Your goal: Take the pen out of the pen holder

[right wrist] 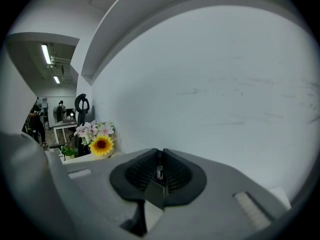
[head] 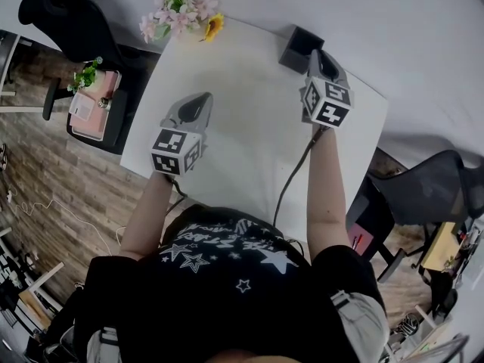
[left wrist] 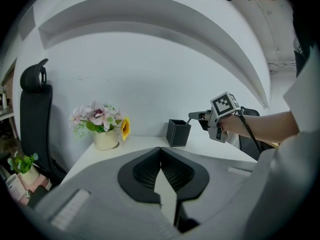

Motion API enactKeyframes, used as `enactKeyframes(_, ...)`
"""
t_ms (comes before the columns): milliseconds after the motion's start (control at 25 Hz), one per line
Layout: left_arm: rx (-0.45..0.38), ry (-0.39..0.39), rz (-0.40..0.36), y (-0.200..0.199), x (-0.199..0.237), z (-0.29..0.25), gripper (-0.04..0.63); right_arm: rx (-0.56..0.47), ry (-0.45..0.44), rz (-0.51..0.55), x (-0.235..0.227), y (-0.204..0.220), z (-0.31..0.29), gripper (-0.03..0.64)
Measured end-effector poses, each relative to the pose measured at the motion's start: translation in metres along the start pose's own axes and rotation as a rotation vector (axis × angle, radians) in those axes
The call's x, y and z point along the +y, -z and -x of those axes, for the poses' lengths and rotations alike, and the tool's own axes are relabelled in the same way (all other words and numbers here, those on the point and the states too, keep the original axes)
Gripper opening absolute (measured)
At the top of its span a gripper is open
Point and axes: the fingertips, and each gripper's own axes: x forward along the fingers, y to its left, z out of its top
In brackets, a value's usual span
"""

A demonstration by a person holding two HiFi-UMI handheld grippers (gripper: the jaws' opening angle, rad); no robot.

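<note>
While the left gripper (head: 201,100) is hovering over the middle of the white table (head: 249,150) with its jaws pressed together on nothing, the right gripper (head: 317,54) is working at the far right corner, just above the black pen holder (head: 297,48). Its jaws are clamping the pen (right wrist: 159,172) (a thin shaft seen end-on in the right gripper view, sitting between the ribbed pads (right wrist: 176,173)). In the left gripper view the pen is showing as a short slanted line running from the right gripper's tips down toward the mouth of the pen holder. Its lower end is sitting at the rim or just inside, and I cannot tell which. The pen holder is standing upright on the table, close to the back edge and the pale wall. A pot of pink flowers (head: 181,12) with one sunflower is standing at the far left corner, well apart from the pen holder. A black office chair (head: 72,21) is standing beyond the table's left side. The person's forearms (head: 327,195) are reaching up from the bottom of the head view, one to each gripper.
</note>
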Motion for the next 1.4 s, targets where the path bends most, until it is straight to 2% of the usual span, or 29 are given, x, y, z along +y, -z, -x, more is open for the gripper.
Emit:
enactKeyframes(480,-0.078,0.033,-0.028,-0.021,-0.006,0.032,0.011,-0.142,0.049,0.05,0.009,-0.071,0.053,0.035)
enactKeyframes(680,-0.105,0.05,-0.036,-0.022,-0.013,0.056,0.011,-0.188,0.065,0.051,0.022,-0.086,0.087,0.035)
enactKeyframes(1000,-0.147,0.07,-0.055,-0.019,-0.019,0.103,0.011,-0.215,0.077,0.032,0.051,-0.084,0.142,0.035)
enactKeyframes(1400,-0.146,0.11,-0.065,0.014,-0.036,0.166,0.011,-0.196,0.095,0.001,0.091,-0.045,0.22,0.035)
